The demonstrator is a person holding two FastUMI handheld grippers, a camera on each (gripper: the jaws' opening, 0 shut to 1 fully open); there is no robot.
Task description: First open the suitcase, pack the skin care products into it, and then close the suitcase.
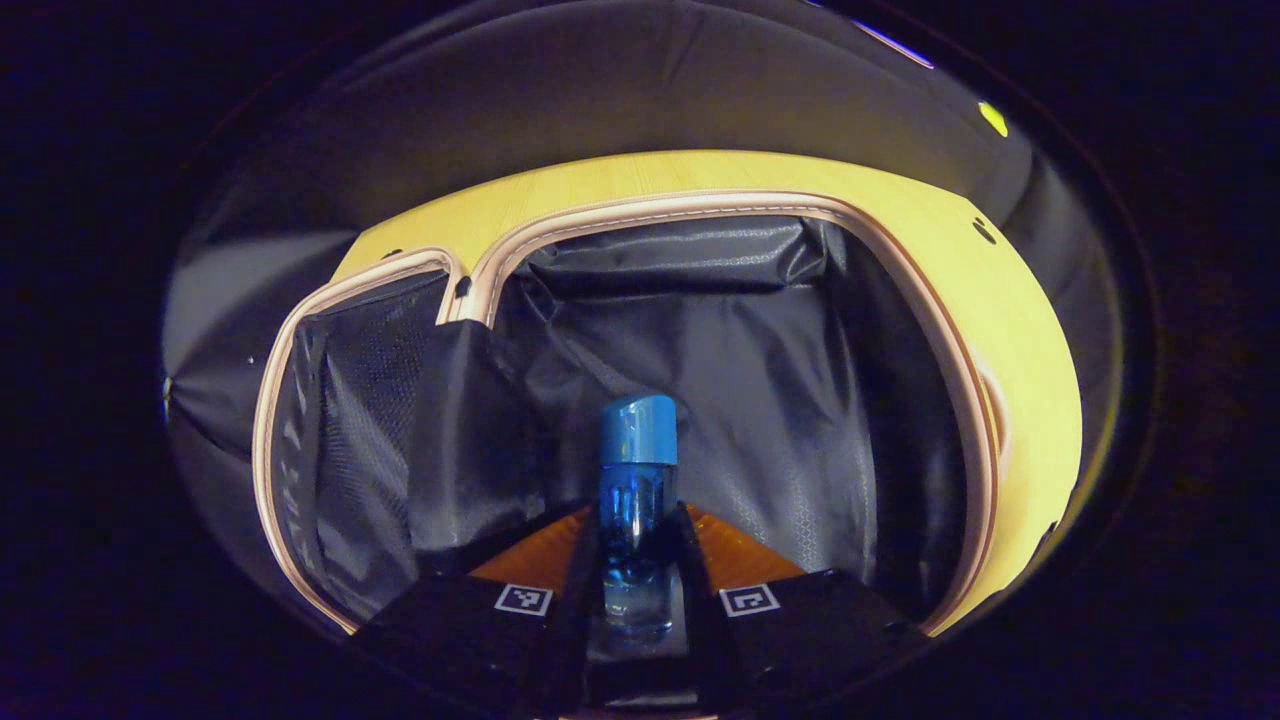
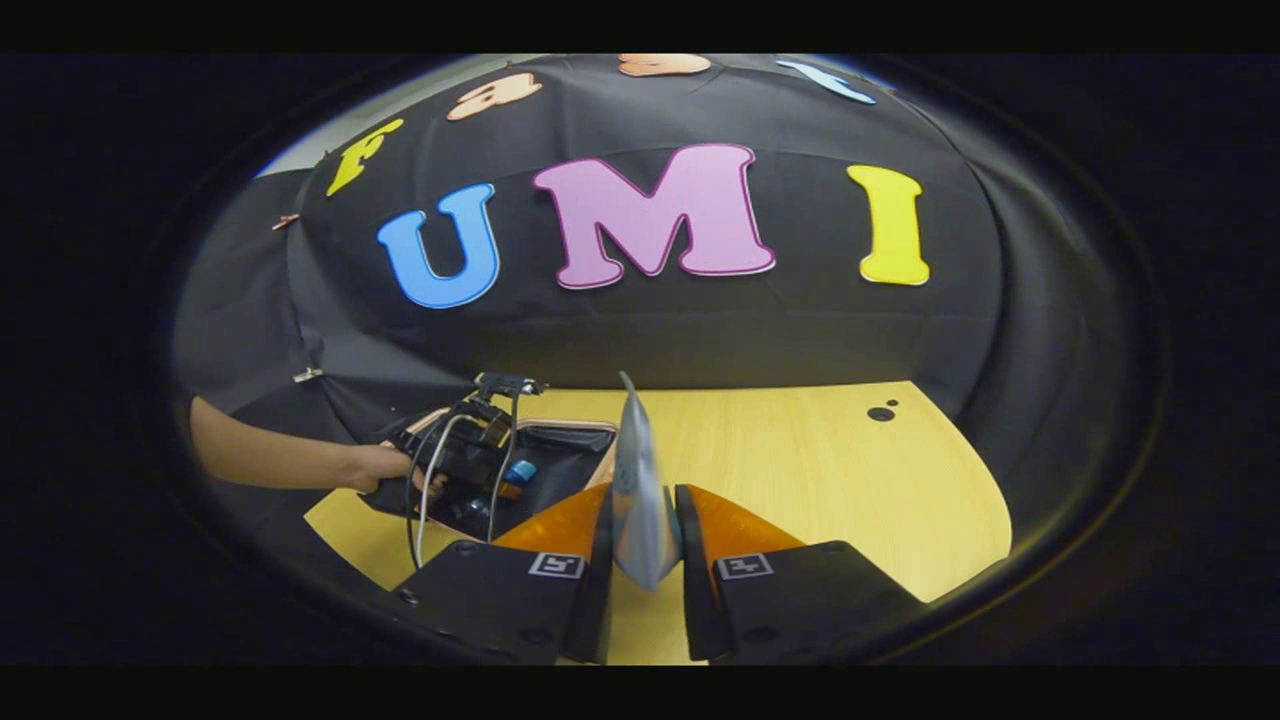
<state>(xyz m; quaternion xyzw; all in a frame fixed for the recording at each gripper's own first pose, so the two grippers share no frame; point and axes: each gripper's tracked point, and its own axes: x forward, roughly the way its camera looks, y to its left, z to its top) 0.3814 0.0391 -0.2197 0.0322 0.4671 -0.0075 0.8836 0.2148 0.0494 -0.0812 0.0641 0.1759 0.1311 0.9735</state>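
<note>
Suitcase [image 1: 560, 330] lies open on the yellow table [image 1: 1010, 330], its dark lining and pale piped rim facing up; a mesh pocket [image 1: 350, 420] covers the left half, and the right half is a deep lined well. In the left gripper view, the left gripper [image 1: 637, 570] hangs over that well with its two fingers closed on a blue bottle [image 1: 637, 500], which stands upright between them, blue cap [image 1: 638, 428] at the far end, clear base at the near end.

In the right gripper view the same gripper [image 2: 470, 470] appears farther off at the left, tilted down into the suitcase [image 2: 560, 445], held by a hand [image 2: 380, 465] on a bare forearm [image 2: 260, 455] reaching in from the left. Cables loop beside it, and the blue cap [image 2: 520, 472] peeks out below.

Nearer, the right gripper [image 2: 645, 560] sits above the table [image 2: 800, 460], well right of the suitcase. Its fingers are pressed on a thin silvery tube [image 2: 640, 500], narrow flat end pointing up and far. Two small dark holes [image 2: 882, 412] mark the table's far right. Black cloth [image 2: 650, 340] hangs behind the table.
</note>
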